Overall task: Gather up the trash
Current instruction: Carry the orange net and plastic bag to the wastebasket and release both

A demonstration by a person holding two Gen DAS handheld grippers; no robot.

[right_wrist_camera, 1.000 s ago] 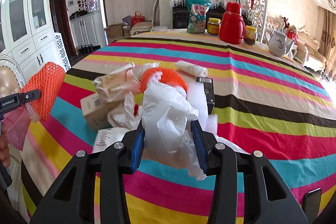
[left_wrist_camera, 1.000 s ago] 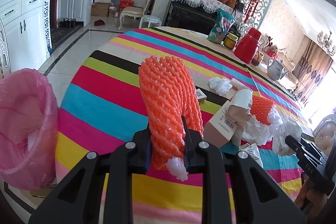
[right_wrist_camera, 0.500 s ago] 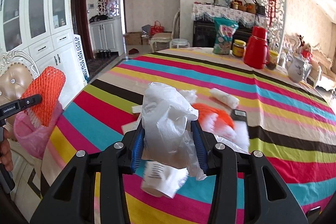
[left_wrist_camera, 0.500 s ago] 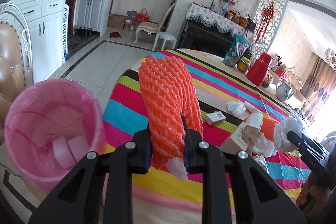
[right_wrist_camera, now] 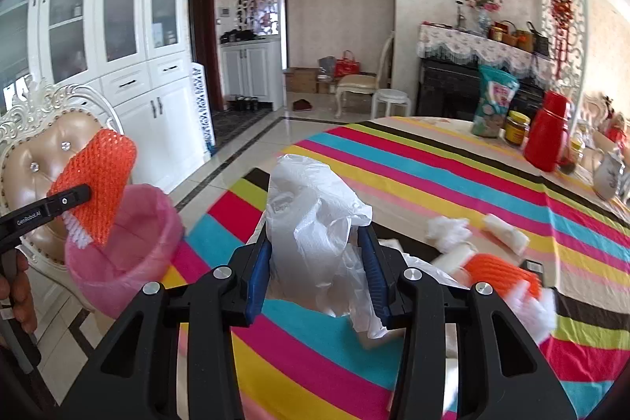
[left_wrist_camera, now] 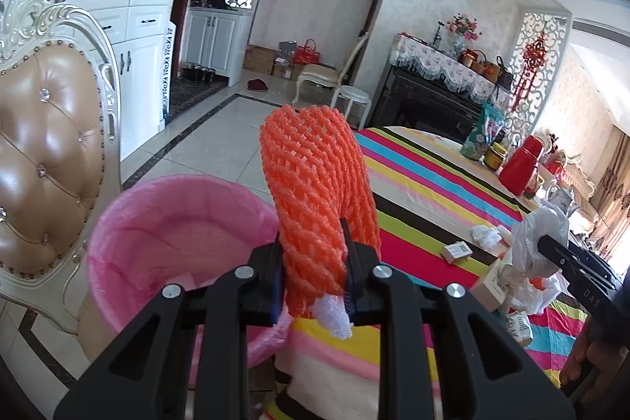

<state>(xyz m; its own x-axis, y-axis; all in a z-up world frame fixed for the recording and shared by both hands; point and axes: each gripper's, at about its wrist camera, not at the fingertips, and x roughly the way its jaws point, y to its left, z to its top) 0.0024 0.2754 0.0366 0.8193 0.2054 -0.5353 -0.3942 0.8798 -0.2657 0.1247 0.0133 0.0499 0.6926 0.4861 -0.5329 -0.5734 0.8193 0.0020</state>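
My left gripper (left_wrist_camera: 313, 278) is shut on an orange foam net sleeve (left_wrist_camera: 317, 195) and holds it upright just right of the pink-lined trash bin (left_wrist_camera: 173, 223); in the right wrist view the sleeve (right_wrist_camera: 98, 184) hangs over the bin's (right_wrist_camera: 122, 250) rim. My right gripper (right_wrist_camera: 315, 270) is shut on a crumpled white plastic bag (right_wrist_camera: 311, 219), lifted above the striped table (right_wrist_camera: 433, 176); the bag also shows in the left wrist view (left_wrist_camera: 539, 239). More trash lies on the table: another orange net (right_wrist_camera: 500, 274), white tissue (right_wrist_camera: 449, 227), a small box (left_wrist_camera: 456, 251).
A tufted leather chair (left_wrist_camera: 43, 160) stands beside the bin at left. A red thermos (right_wrist_camera: 549, 132), jar (right_wrist_camera: 516, 126), snack bag (right_wrist_camera: 494, 101) and teapot (right_wrist_camera: 608, 176) stand at the table's far side. White cabinets (right_wrist_camera: 118, 38) line the left wall.
Both grippers have swung left and risen. The bin has come from the left edge to just below the orange sleeve. The white bag has moved left off the trash pile.
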